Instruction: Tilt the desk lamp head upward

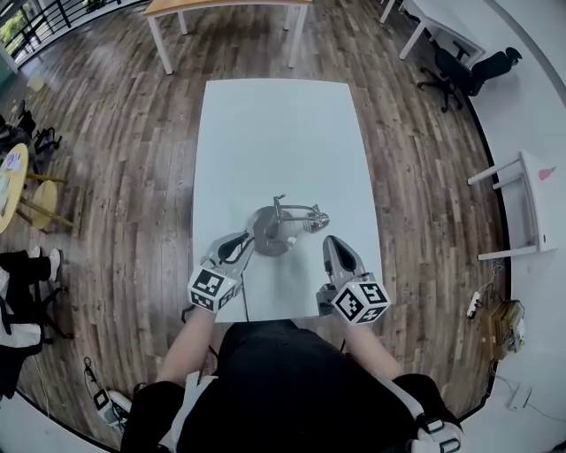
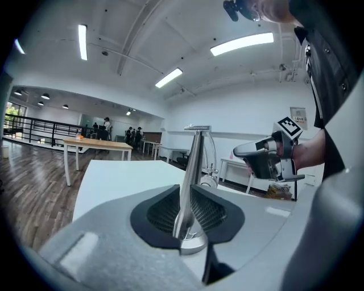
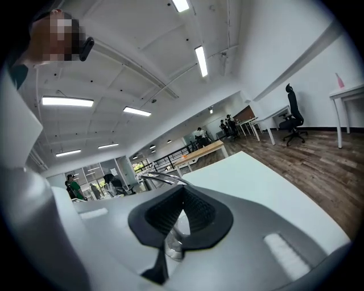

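Surface: white table (image 1: pixel 283 124) on a dark wood floor, in an open office hall with strip lights overhead.
Lamp position: desk lamp (image 1: pixel 281 226) stands on the lower half of the table in the head view, just above the two grippers.
Lamp parts: round grey base (image 1: pixel 268 232); upright stem (image 2: pixel 193 165); thin flat lamp head (image 3: pixel 162 178) reaching toward the right of the head view, roughly level as far as I can judge.
Left gripper: left gripper (image 1: pixel 240 248) sits at the base's lower-left edge. Its jaws are partly apart. In its own view the stem lines up in the narrow gap between them but appears to stand ahead of the pads, so nothing is clamped.
Right gripper: right gripper (image 1: pixel 331 246) is just below and right of the lamp, near it but apart from it. Its jaws are closed together and hold nothing. The lamp head shows above and left of them in its own view.
Surroundings: wooden table (image 1: pixel 225 7) at the top edge, office chair (image 1: pixel 469 66) upper right, white side table (image 1: pixel 531 190) at the right edge, all well apart from the lamp.
Step in hand (judgement): approach; both grippers are closing in on the lamp and the tilt is not begun.
Next move (judgement): left gripper should steady the base or stem; the right needs to get under or onto the lamp head and lift its free end.
Risk (judgement): a light base could slide or tip if the head is pushed without bracing.
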Tool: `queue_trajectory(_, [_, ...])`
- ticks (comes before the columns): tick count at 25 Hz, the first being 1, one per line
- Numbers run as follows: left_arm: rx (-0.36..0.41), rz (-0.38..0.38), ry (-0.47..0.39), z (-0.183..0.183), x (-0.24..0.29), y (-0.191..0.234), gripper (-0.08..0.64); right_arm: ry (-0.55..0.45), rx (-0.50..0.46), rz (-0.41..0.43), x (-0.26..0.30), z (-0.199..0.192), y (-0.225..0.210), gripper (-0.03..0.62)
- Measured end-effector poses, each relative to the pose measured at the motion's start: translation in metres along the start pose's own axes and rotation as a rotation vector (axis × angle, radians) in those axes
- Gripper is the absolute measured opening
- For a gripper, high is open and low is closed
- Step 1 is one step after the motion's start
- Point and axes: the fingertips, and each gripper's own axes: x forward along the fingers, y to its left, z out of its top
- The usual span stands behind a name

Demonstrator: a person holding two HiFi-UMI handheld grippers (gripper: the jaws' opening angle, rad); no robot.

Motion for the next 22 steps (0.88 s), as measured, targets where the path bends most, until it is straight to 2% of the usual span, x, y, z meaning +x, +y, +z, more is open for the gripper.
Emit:
queue_trajectory(3, [0.019, -0.047, 0.063, -0.013, 0.015, 0.006, 0.068, 0.003, 0.008, -0.036, -0.002, -0.003, -0.004, 0.000])
queue_trajectory(7, [0.073, -0.130, 0.171, -0.037, 0.036, 0.008, 0.155, 0.011, 0.028, -0.077, -0.006, -0.006, -0.012, 0.000])
queue_trajectory(11, [0.143, -0.182, 0.282, -0.070, 0.050, 0.013, 0.164, 0.015, 0.041, -0.099, -0.008, -0.011, -0.016, 0.000])
queue_trajectory(17, [0.146, -0.225, 0.336, -0.088, 0.058, 0.011, 0.164, 0.027, 0.045, -0.117, -0.010, -0.016, -0.020, 0.000])
queue_trajectory(22, [0.185, -0.252, 0.377, -0.099, 0.059, 0.010, 0.164, 0.036, 0.059, -0.108, -0.008, -0.023, -0.018, 0.000])
